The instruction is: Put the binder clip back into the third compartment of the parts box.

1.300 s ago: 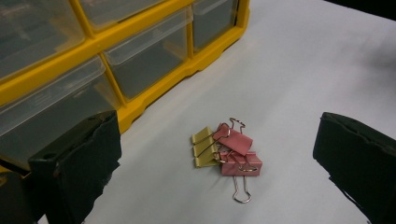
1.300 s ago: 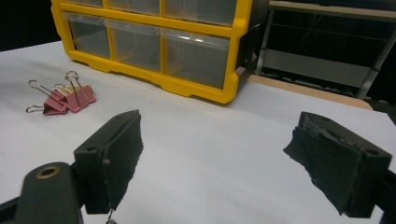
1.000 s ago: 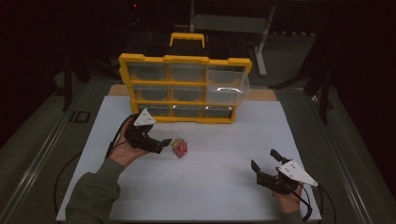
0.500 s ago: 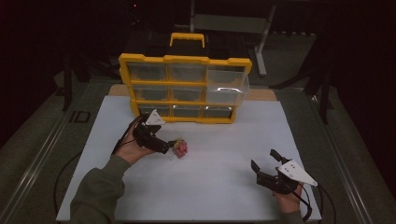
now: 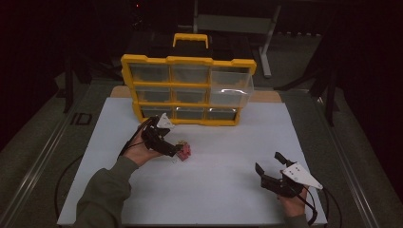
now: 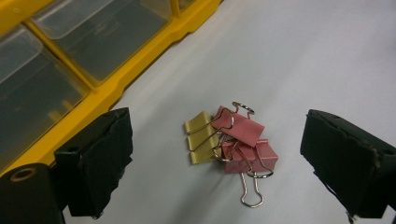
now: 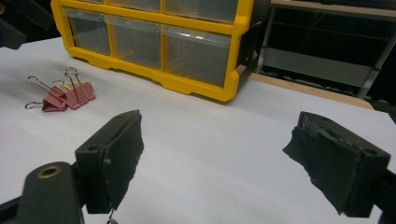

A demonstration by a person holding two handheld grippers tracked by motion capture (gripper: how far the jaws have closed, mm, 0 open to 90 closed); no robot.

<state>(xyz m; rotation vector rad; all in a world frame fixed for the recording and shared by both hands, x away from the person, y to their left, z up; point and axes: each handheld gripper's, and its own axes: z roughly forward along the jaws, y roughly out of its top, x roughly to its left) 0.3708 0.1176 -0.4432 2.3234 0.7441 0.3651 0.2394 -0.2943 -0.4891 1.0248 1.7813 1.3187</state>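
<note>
Left gripper (image 5: 177, 151) has advanced right and down since a second ago, fingers (image 6: 100, 161) apart but just been narrowing, straddling binder clips (image 6: 231, 140) at frame centre on table (image 5: 228, 142); none pinched yet. Right gripper (image 5: 270, 167) idle lower right, fingers apart. Grasp looks imminent.

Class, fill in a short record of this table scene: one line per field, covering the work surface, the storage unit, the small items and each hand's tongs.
Surface: white board
Storage: yellow drawer cabinet at the far edge, one right-hand drawer pulled out
Small items: binder clips in a touching cluster, two pink, one yellow
Left tongs: jaws have just been closing, pads either side of the clips, not touching them
Right tongs: open, nothing between the jaws, apart from the clips
</note>
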